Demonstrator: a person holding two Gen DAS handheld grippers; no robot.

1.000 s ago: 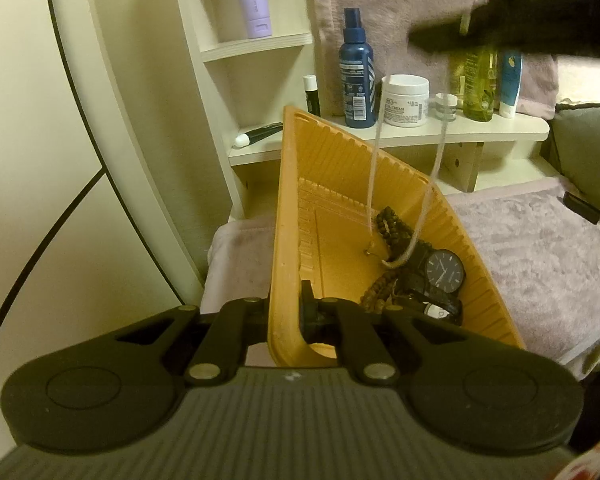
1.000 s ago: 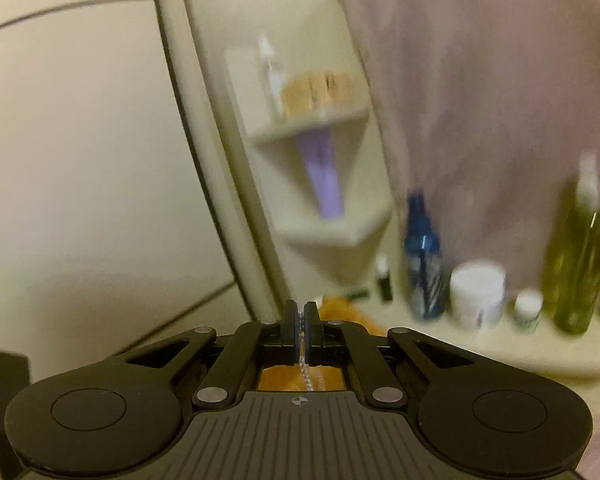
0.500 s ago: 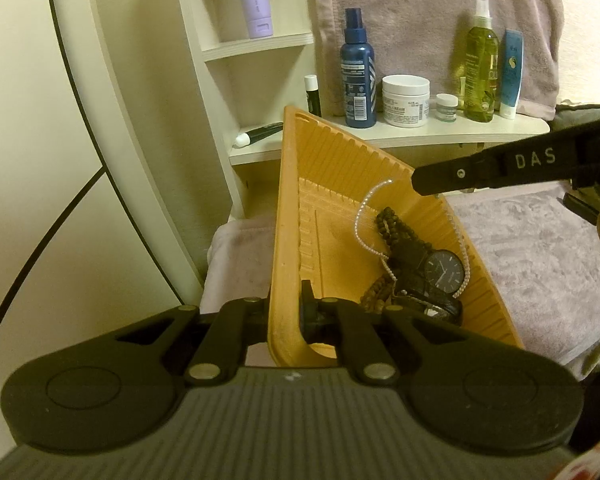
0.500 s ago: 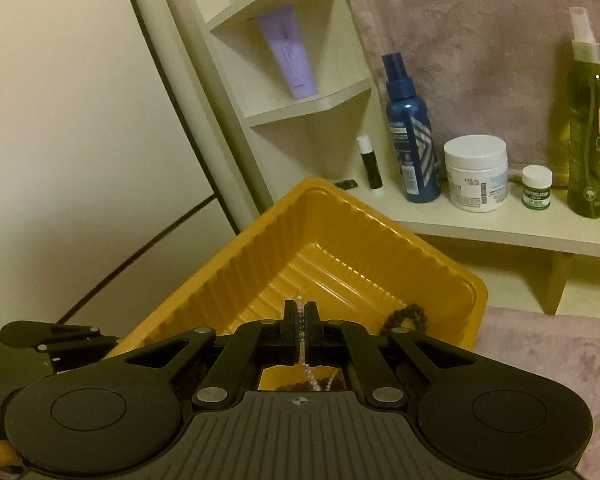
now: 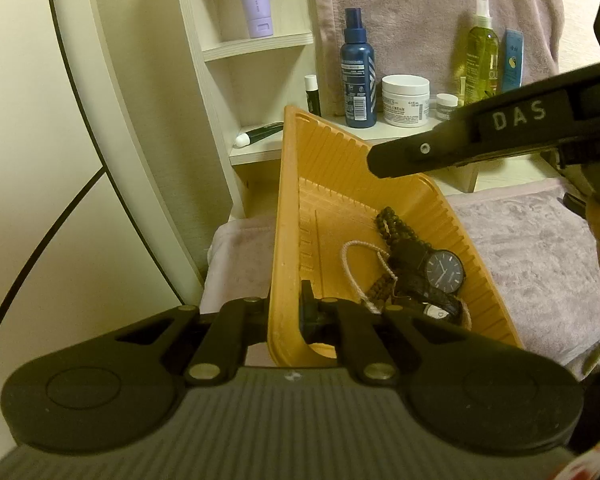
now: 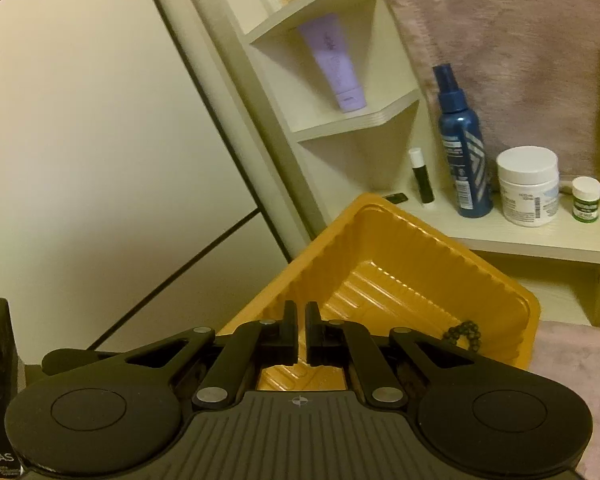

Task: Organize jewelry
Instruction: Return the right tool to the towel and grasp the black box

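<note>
Our pearl necklace (image 5: 350,268) has dropped into the tray (image 5: 332,184) as the right gripper (image 6: 301,322) just parted, empty. "DAS" marks that gripper; our left gripper (image 5: 286,308) pinches the tray's rim beside the watch (image 5: 444,272).

Tray floor: I see the far-left half of the orange tray (image 5: 324,184) bare.
Near-right corner: watch (image 5: 444,272) and bracelets crowd it.
Behind tray: shelf bottles (image 5: 358,80) block me.

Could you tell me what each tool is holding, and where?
Left tool grips the yellow tray by its near rim. Right tool holds nothing.
</note>
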